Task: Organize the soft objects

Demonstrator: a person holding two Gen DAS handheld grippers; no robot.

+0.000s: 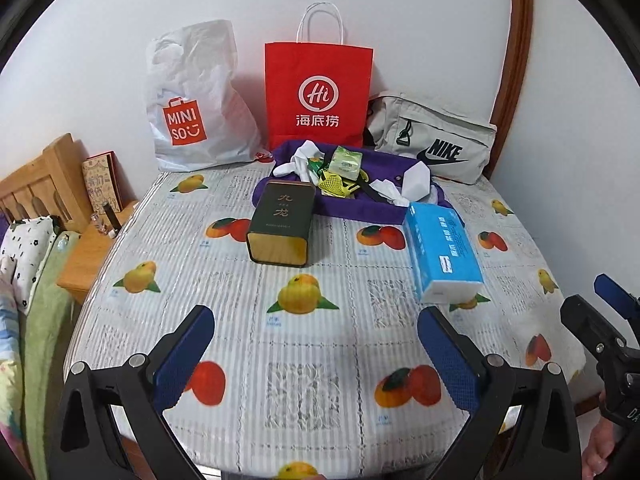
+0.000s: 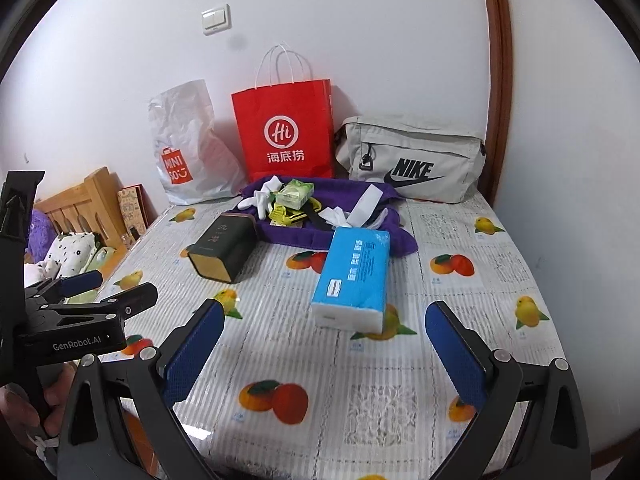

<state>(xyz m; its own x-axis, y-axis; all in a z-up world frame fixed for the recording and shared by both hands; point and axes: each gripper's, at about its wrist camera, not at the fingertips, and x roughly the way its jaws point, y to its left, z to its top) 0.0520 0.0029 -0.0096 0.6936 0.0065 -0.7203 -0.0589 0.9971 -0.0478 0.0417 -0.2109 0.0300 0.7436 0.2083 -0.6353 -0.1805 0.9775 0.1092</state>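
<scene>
Left gripper (image 1: 316,344): spread wide, holding nothing, above the tablecloth (image 1: 344,280).
Right gripper (image 2: 324,344): likewise released, tissue pack (image 2: 352,276) just ahead.
Soft items: socks (image 1: 300,162) on purple cloth (image 1: 360,210), far end.
Right view only: person's hand (image 2: 24,412).

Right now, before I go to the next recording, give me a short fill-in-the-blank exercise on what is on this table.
1. The paper bag standing against the wall is ____ in colour.
2. The grey pouch bears the brand name ____.
3. The dark tin lies on its ____.
4. The jaws of both the left gripper and the right gripper stand ____, holding nothing.

Missing words: red; Nike; side; open
</scene>
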